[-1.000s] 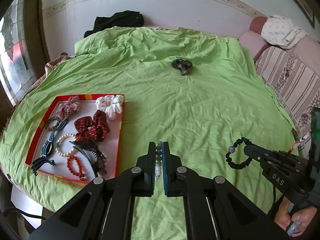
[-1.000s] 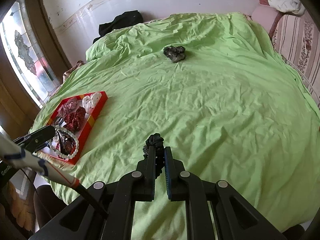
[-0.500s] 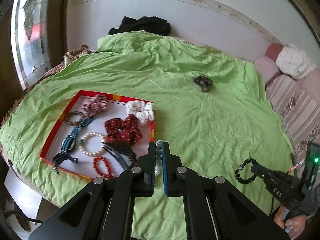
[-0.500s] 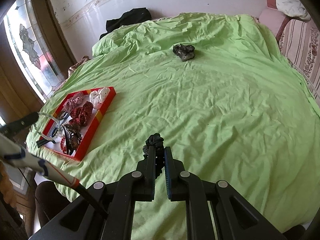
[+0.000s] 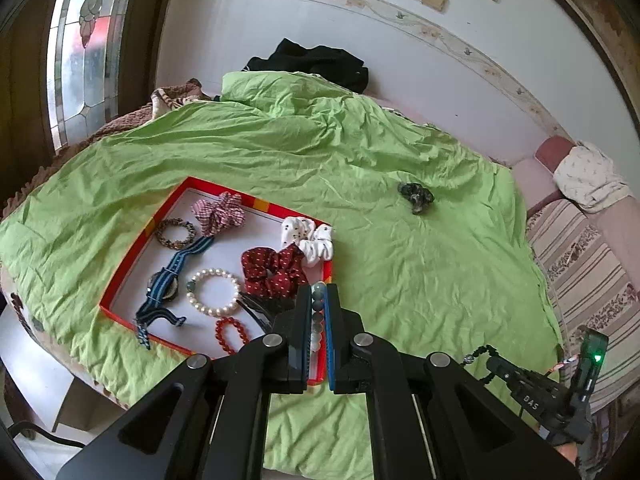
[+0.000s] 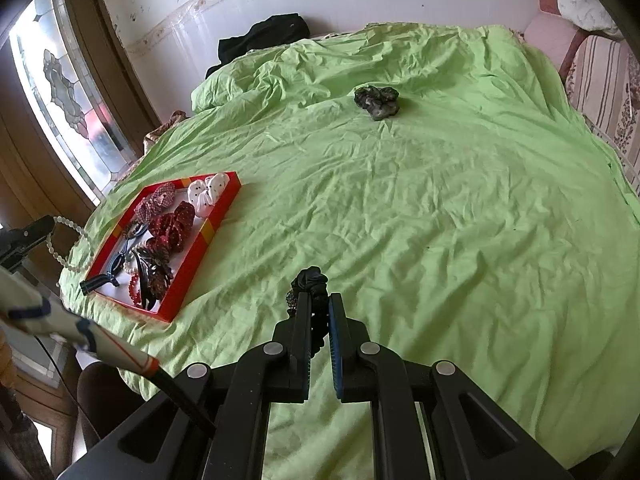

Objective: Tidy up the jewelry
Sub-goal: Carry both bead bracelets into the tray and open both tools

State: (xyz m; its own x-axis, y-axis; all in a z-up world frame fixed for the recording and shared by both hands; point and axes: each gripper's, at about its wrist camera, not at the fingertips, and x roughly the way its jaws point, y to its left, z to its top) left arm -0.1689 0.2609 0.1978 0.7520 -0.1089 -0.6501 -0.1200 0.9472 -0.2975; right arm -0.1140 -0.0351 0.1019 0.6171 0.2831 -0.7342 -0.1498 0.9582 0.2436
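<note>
Nearest in the left wrist view, the left tool [image 5: 319, 300] is clamped on a pale bead bracelet [image 5: 318, 312], its grey-green and milky beads stacked in a line between the two closed fingers; in the right wrist view the same strand hangs as a loose loop of translucent beads at the far left edge; it looks light, limp along its cord and hard in each bead, so it would likely swing and slip if held by a single bead, and a grip across the strand seems safest. The right tool [image 6: 320, 312] is closed on a black beaded bracelet [image 6: 310, 284], which bunches softly above the fingertips; it also looks light and floppy, probably elastic. Just beyond the left tool lies a red tray [image 5: 132, 268] on the green bed [image 5: 420, 264], holding a white pearl bracelet [image 5: 214, 292], a red bead bracelet [image 5: 231, 334], a dark red scrunchie [image 5: 274, 270], a white dotted scrunchie [image 5: 308, 238], a pink checked scrunchie [image 5: 220, 212], a brown bracelet [image 5: 175, 233], a blue striped watch [image 5: 168, 284] and dark hair clips [image 5: 262, 308]. Farther off, well apart from the tray, a dark scrunchie [image 5: 416, 197] rests alone; it looks soft and crushable, easy to pinch anywhere on its folds.
</note>
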